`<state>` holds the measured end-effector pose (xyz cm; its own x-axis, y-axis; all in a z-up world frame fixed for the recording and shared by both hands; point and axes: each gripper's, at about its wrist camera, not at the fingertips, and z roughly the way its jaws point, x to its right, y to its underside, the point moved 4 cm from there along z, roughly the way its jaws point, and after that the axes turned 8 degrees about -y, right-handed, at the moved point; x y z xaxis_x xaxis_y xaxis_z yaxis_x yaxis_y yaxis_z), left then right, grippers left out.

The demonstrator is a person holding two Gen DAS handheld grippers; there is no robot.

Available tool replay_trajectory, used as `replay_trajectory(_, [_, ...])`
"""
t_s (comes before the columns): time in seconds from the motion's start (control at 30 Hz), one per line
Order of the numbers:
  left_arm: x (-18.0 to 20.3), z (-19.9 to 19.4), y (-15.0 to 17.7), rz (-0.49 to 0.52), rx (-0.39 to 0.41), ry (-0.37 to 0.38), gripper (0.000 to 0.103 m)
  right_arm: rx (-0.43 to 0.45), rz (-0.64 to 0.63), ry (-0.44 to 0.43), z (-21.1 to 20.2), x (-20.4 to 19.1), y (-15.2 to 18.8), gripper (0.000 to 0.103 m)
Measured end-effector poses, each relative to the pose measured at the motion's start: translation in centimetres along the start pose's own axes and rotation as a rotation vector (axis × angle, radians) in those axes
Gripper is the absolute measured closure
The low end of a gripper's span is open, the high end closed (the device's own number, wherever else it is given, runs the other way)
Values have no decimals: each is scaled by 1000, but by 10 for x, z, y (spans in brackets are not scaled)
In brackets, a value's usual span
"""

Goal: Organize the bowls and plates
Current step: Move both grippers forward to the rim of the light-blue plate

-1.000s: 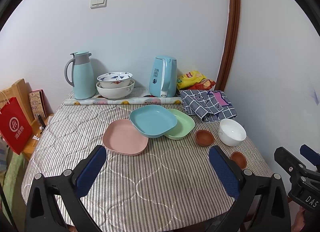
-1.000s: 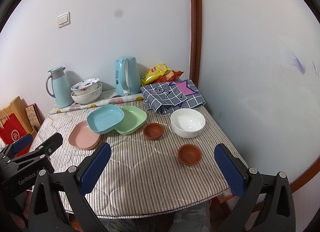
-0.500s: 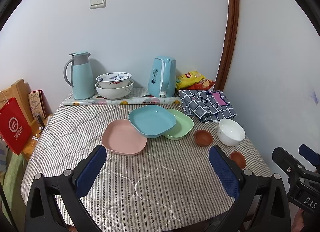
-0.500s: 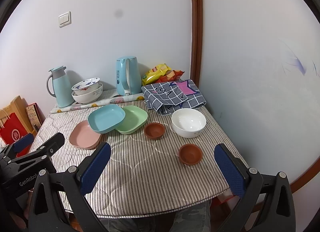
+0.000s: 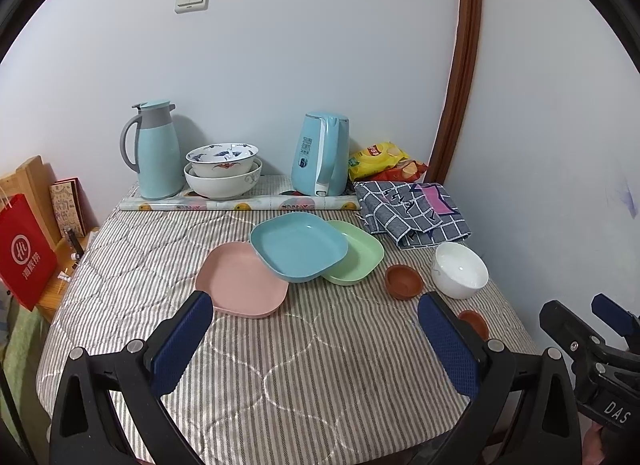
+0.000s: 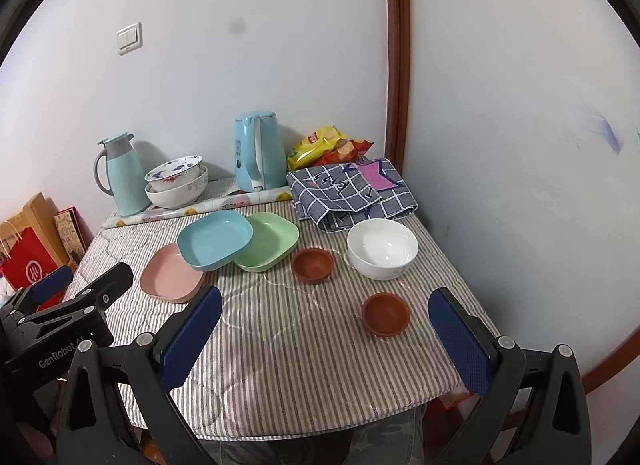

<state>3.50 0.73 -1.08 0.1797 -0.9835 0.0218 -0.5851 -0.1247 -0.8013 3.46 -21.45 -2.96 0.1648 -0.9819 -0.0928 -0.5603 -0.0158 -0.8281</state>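
- Both grippers hang over the near edge of the table [image 6: 320, 385], which is covered in a striped quilted cloth. Nothing is picked up.
- The left gripper [image 5: 316, 329] has its jaws spread wide with only tablecloth between the blue pads. It's holding nothing.
- Same deal for the right gripper [image 6: 324, 325]: wide apart, nothing in it. One small brown bowl [image 6: 386, 313] sits on the cloth between its fingers in that view, not touched.
- Plates are bunched mid-table. The blue plate [image 5: 298, 245] sits on top, tilted, overlapping both the pink plate [image 5: 240, 285] on its left and the green plate [image 5: 358, 255] on its right.
- Right of the plates is a second small brown bowl [image 5: 403, 281], and just beside that the white bowl [image 5: 460, 269], near the right-hand wall.
- At the back by the wall: a light blue thermos jug [image 5: 154, 151], then two big patterned bowls [image 5: 222, 171] nested one in the other, then a light blue electric kettle [image 5: 320, 155]. All are behind a rolled-up printed sheet [image 5: 240, 205] lying across the table.
- Back right corner has a yellow snack bag [image 5: 376, 157] and a folded checked cloth [image 5: 412, 213] with a pink patch, just behind the white bowl.
- Off the left side of the table there's a red paper bag [image 5: 24, 253].
- Camo-print trousers [image 6: 320, 445] show under the near table edge in the right wrist view.
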Motion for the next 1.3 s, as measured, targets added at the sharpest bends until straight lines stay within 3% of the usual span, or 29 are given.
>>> replay_trajectory(0.37, [-11,41,-12,-9,-57,-13,0,-42,32,-34,41,5,-10,1])
replay_trajectory(0.57, [-32,75,-19,-26,-104,-65,0,-67,41,-73,72,0,-22,4])
replay_trajectory(0.93, [-59,130,-36,-60,-153,-106,2,-160,17,-144,141,-26,-32,24])
replay_trajectory(1.3, [-70,176,-46,-84,-193,-98,9,-220,-21,-172,195,-50,-41,35])
